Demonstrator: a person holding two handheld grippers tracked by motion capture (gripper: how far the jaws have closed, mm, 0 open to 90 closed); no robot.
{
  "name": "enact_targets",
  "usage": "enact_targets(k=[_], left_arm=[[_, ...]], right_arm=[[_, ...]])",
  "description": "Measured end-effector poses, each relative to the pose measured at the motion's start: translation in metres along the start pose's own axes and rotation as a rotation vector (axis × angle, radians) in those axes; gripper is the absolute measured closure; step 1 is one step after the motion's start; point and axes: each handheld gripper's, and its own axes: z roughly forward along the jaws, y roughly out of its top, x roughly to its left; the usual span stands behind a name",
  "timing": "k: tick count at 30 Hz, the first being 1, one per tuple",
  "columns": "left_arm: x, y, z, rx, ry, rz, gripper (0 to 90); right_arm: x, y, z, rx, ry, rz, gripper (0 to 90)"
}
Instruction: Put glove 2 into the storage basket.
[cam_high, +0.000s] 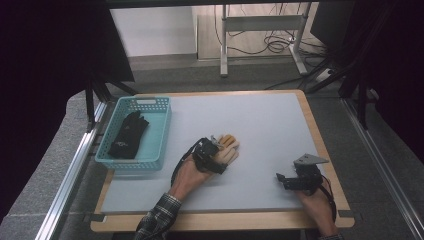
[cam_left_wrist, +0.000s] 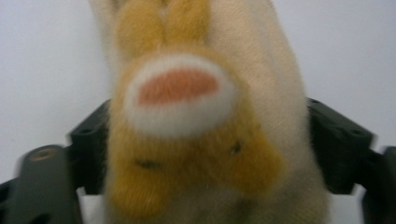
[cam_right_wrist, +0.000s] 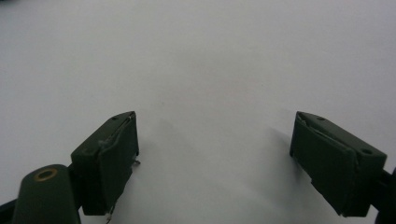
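1. Our left gripper's (cam_high: 216, 150) fingers (cam_left_wrist: 338, 149) sat on both sides of the tan glove (cam_left_wrist: 196, 116), pressing its fuzzy sides.
2. The glove lay flat near the middle of the table (cam_high: 270, 125).
3. Our right gripper's (cam_high: 285, 180) fingers (cam_right_wrist: 109, 158) stood wide, holding nothing, over bare table.
4. A black glove (cam_high: 127, 135) lay in the blue basket (cam_high: 162, 130) at the left.

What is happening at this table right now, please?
A person works at the grey table with a hand-held gripper in each hand. The left gripper has its jaws on either side of a tan and orange plush glove lying mid-table; whether they press it already I cannot tell. The right gripper rests apart with its jaws open and nothing between them. A black glove lies in the teal basket at the left.
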Motion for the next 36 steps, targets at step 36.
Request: enact_targets(k=[36], left_arm=[[0.013,0.014,-0.053,-0.085,0.030,-0.037,54.0]], right_arm=[[0.000,0.000,0.000,0.000,0.000,0.001,14.9]])
